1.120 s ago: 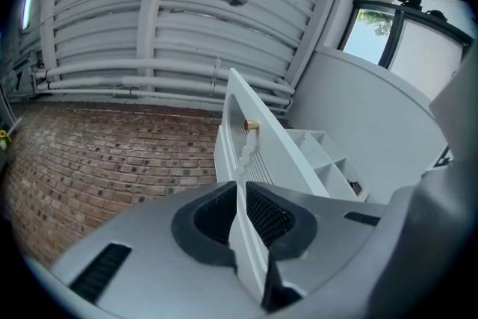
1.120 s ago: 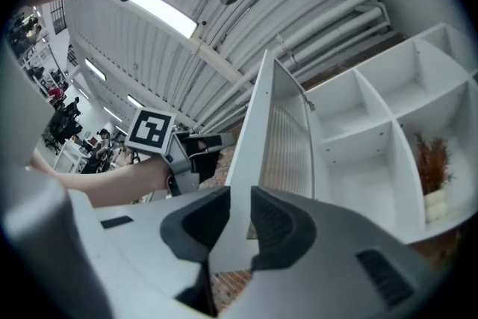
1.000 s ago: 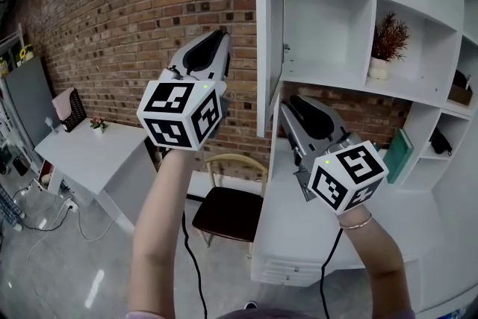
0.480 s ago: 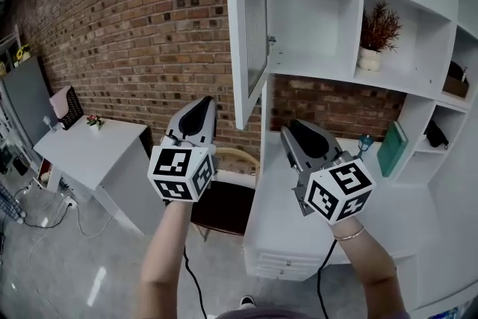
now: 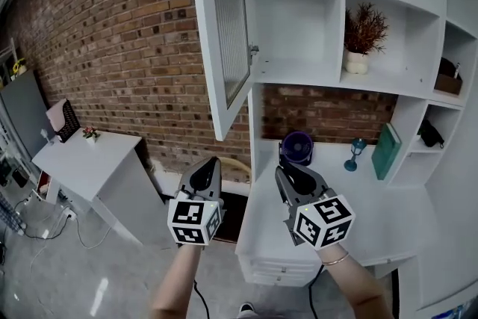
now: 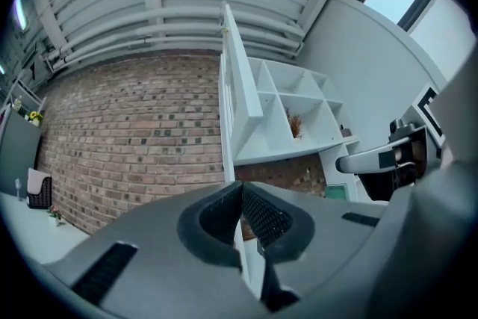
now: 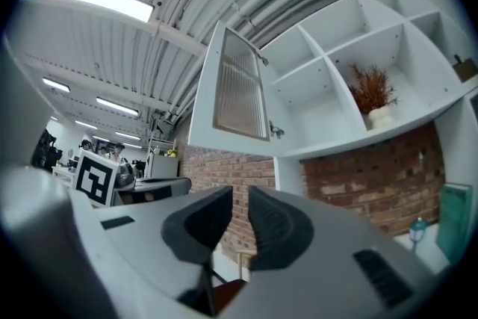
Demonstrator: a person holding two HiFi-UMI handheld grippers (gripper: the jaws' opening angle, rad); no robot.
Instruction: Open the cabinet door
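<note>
**While your grippers hang low, the cabinet door stands swung open above them**

Your left gripper (image 5: 208,163) has its jaws pressed together with nothing between them. Your right gripper (image 5: 288,172) shows a narrow gap that is closing, also empty. The white-framed, ribbed-glass cabinet door (image 5: 228,33) hangs above and ahead of both, swung out from the white shelf unit (image 5: 407,123), and neither gripper touches it. Just ahead of the right gripper, a dark purple round object (image 5: 297,148) sits on the white counter (image 5: 265,213). Further right are a teal stemmed glass (image 5: 357,153) and a teal book (image 5: 387,151). A reddish dried plant in a white pot (image 5: 364,37) stands on a shelf high above. Below the left gripper is a wooden chair with a dark seat (image 5: 229,207), before the red brick wall (image 5: 112,48).
</note>
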